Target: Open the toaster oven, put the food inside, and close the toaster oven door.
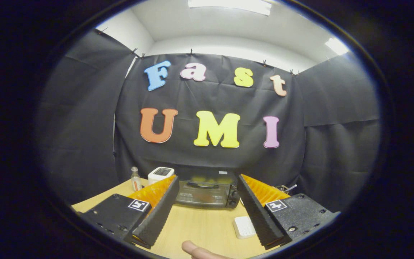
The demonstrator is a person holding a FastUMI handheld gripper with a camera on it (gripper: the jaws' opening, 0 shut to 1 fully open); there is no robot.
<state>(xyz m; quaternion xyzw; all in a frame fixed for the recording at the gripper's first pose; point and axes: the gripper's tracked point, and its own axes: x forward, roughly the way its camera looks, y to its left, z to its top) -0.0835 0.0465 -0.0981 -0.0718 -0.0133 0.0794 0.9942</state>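
Note:
A black toaster oven (207,192) stands at the far side of the wooden table (199,226), its glass door closed and its knobs on the right. My gripper (207,183) is raised above the table, open, with the oven framed beyond and between the two fingers (158,212). Nothing is held between them. A pale, flat rectangular item (244,226), possibly the food, lies on the table close to the inner side of the right finger. A fingertip of a person's hand (198,251) shows at the near table edge below the fingers.
A small clear bottle (135,178) and a white box-shaped appliance (160,174) stand left of the oven behind the left finger. Some metal item (286,188) lies right of the oven. Black cloth walls close the booth on three sides.

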